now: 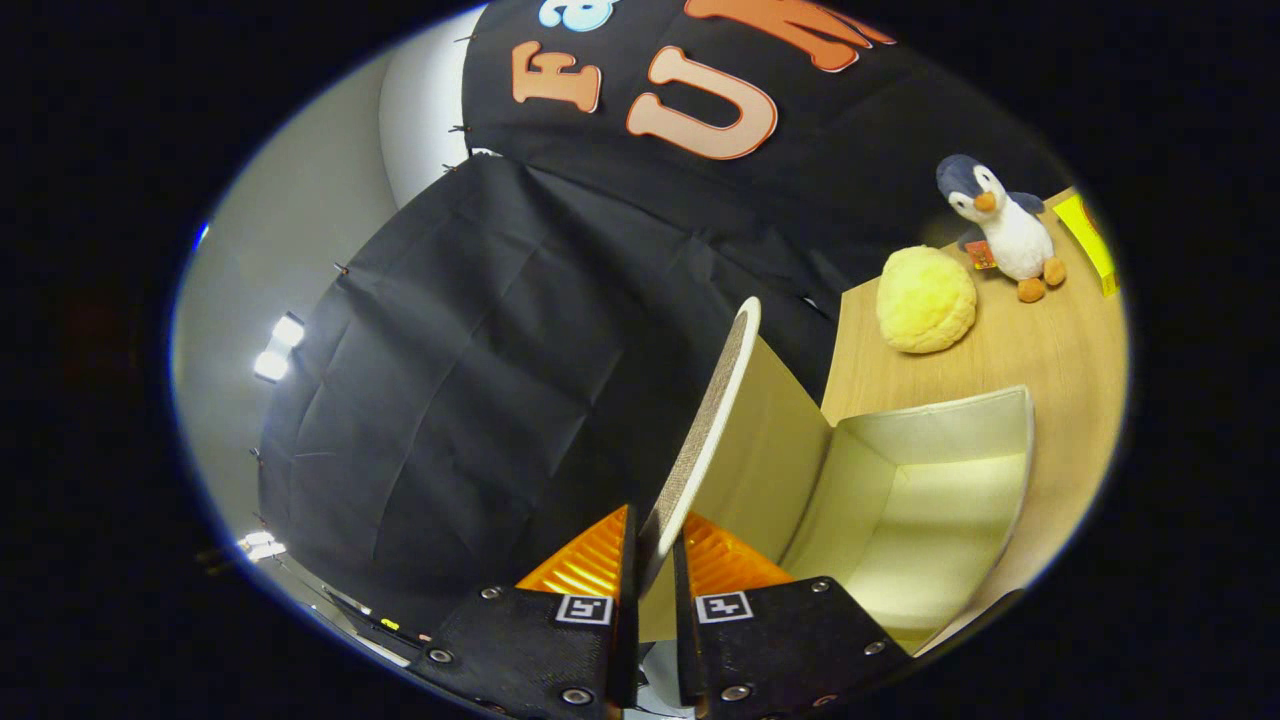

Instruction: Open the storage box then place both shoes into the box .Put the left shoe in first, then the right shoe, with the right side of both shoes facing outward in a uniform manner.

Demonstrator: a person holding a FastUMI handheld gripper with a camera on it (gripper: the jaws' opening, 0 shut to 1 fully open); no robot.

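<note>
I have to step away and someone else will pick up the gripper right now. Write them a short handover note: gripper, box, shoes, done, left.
Gripper: jaws shut on the lid of the storage box, pinching its edge, with the lid swung up to stand nearly upright.
Box: it sits on the wooden table, open, its inside bare, no shoe in it.
Beyond it on the table: a yellow plush ball and a plush penguin.
Done: the box is opened.
Left: let go of the lid, then put the left shoe in, then the right shoe, right sides facing outward. Find the shoes first.
</note>
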